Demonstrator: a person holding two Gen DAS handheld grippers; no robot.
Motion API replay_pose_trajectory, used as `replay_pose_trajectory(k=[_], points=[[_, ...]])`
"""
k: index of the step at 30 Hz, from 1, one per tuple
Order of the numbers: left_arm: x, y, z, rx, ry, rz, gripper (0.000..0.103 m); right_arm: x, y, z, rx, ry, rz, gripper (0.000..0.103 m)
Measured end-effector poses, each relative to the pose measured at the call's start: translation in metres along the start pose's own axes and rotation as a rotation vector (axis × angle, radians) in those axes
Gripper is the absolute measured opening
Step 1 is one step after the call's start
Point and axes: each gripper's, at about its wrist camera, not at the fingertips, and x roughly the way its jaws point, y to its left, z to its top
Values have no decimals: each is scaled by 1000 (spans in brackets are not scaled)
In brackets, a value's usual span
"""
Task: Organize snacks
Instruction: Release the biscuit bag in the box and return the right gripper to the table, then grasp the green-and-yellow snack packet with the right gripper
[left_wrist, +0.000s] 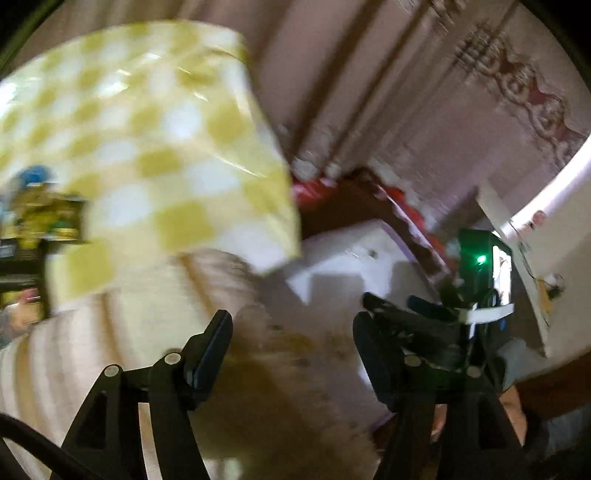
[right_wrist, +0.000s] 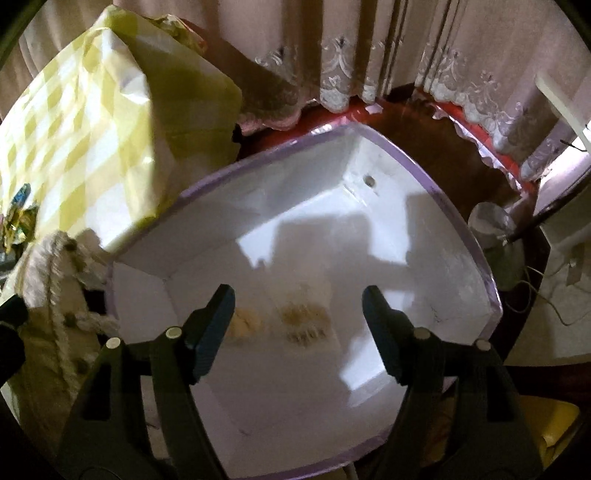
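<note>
We note the largest item first: a white box (right_wrist: 303, 236) with a lilac rim, open-topped, lying directly below and ahead of the right claw (right_wrist: 299, 314). To that claw's upper left sits the tabletop, draped in a yellow-and-white checked cloth (right_wrist: 85, 122), glossy and creased. Beyond both hangs a lace-edged curtain (right_wrist: 343, 66). The task's things come smaller: two pale, tan snack packets (right_wrist: 303, 317) lie on the box floor, right between and just beyond the right claw's fingers; more bright wrapped snacks (left_wrist: 48, 218) rest on the cloth at the far left of the left claw (left_wrist: 291, 339), blurred. Both claws stand well open and hold nothing; the right claw's pads clear the packets. The left claw points over a cream knitted fabric, with the right claw visible just to its right. Judgement: the packets look light, thin and crinkly, probably slick film with brittle contents, so a gentle pinch across the short width or at a sealed edge should serve. Squeezing the middle risks crushing. The box walls look stiff enough to receive further drops.
</note>
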Motion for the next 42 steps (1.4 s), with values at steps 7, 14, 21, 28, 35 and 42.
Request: replay_pose_trajectory(k=[7, 14, 21, 28, 35, 42], points=[[-68, 64, -21, -69, -148, 260, 82, -41, 67, 23, -110, -179, 53, 87], [-112, 115, -56, -185, -176, 420, 82, -65, 141, 19, -264, -225, 168, 87], [-131, 139, -80, -275, -195, 445, 82, -80, 186, -8, -353, -221, 268, 87], [-140, 154, -87, -313, -208, 463, 82, -75, 210, -24, -409, -152, 322, 87], [-147, 166, -90, -346, -225, 456, 82, -77, 228, -31, -475, -156, 297, 87], [-145, 184, -94, -388, -225, 439, 82, -76, 237, -34, -493, -157, 319, 87]])
